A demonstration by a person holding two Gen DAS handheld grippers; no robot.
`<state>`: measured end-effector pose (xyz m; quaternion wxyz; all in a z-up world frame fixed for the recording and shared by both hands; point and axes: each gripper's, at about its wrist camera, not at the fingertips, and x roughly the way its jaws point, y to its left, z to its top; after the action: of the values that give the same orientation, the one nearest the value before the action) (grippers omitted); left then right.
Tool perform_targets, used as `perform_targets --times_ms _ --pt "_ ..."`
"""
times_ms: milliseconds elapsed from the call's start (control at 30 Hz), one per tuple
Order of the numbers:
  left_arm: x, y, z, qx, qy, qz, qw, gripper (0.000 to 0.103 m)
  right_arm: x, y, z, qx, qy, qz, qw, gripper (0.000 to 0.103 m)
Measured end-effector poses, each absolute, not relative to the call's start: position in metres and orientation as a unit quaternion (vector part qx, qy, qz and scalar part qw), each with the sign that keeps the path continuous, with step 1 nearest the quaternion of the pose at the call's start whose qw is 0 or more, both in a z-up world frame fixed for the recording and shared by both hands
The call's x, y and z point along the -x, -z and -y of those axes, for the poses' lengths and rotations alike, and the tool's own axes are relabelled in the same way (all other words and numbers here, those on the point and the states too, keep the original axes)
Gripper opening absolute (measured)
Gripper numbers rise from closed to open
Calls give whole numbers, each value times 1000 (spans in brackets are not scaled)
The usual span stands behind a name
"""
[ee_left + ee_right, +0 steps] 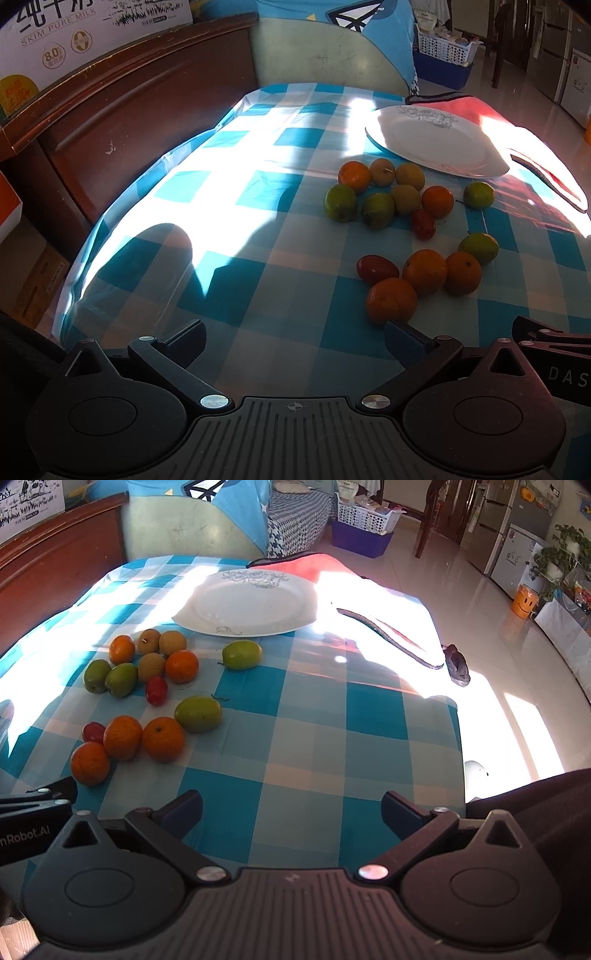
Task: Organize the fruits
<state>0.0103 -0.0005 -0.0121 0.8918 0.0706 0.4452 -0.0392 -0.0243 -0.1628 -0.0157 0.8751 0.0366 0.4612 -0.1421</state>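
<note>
Several fruits lie loose on the blue checked tablecloth (258,258): oranges (424,271), green fruits (340,203), brownish fruits (410,176) and small red tomatoes (376,268). They also show in the right wrist view, with oranges (163,739), green fruits (242,654) and a tomato (156,690). An empty white plate (436,142) (247,603) sits behind them. My left gripper (293,338) is open and empty, near the front, left of the fruits. My right gripper (291,808) is open and empty, right of the fruits.
A red cloth (369,602) lies right of the plate, over the table's right edge. A dark wooden headboard (129,110) runs along the left. A pale chair back (184,531) stands behind the table. Tiled floor (480,609) lies to the right.
</note>
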Motion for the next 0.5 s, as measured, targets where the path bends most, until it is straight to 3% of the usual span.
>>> perform_targets --times_ms 500 --pt "-14 16 0 -67 34 -450 890 103 21 23 164 -34 154 -479 863 102"
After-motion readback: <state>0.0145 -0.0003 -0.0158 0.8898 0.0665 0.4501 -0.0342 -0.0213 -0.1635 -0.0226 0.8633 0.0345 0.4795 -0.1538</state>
